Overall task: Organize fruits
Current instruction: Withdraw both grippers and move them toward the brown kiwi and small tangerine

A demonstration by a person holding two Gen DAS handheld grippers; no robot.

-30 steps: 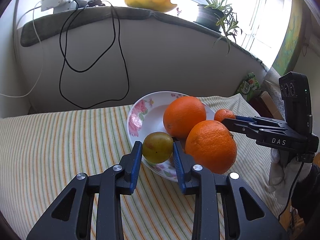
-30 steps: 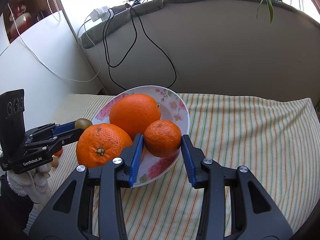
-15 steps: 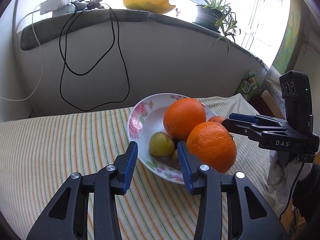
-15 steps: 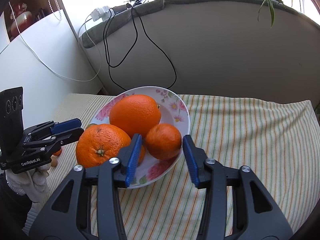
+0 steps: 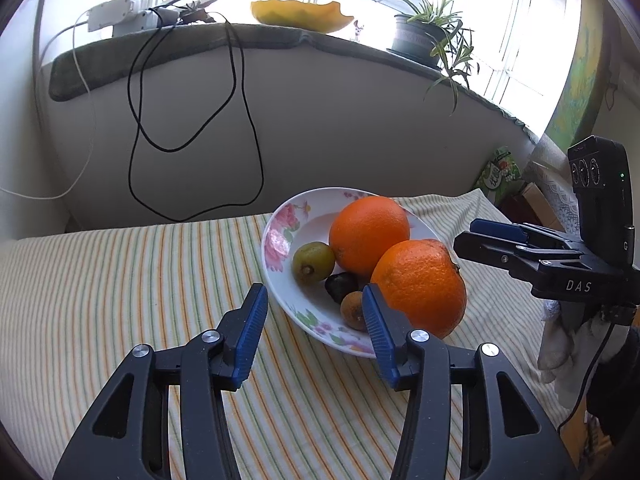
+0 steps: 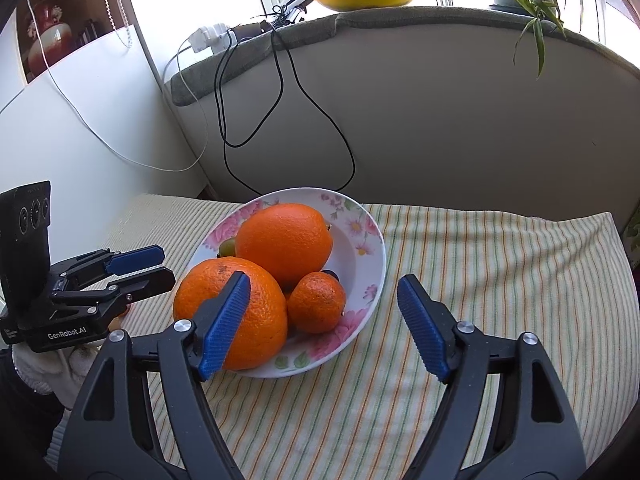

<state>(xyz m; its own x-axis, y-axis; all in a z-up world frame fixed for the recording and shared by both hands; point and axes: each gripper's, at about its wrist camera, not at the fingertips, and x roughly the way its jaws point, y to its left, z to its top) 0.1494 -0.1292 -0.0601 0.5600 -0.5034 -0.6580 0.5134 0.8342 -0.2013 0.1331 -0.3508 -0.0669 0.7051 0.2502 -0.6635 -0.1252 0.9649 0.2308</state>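
Observation:
A floral plate [image 5: 316, 216] on the striped cloth holds two big oranges [image 5: 368, 232] [image 5: 420, 288], a green fruit [image 5: 313, 262], a dark nut [image 5: 340, 286] and a small brown fruit [image 5: 352, 312]. A mandarin [image 6: 316, 302] lies at the plate's [image 6: 360, 248] near side. My left gripper [image 5: 312, 300] hangs just short of the rim, jaws opening, touching nothing. My right gripper [image 6: 322, 284] is also opening; the mandarin sits in the gap, clear of both pads. Each gripper also shows in the other's view, the right gripper [image 5: 480, 236] and the left gripper [image 6: 156, 264].
Black and white cables [image 5: 240, 120] hang down the wall behind the plate. The sill above carries a power strip [image 5: 116, 16], a yellow dish [image 5: 300, 16] and a potted plant [image 5: 420, 32]. A green packet [image 5: 500, 172] stands at the cloth's right end.
The left gripper let go of the green fruit and the right let go of the mandarin; both fruits now rest in the plate. Both grippers' jaws widened and drew back a little.

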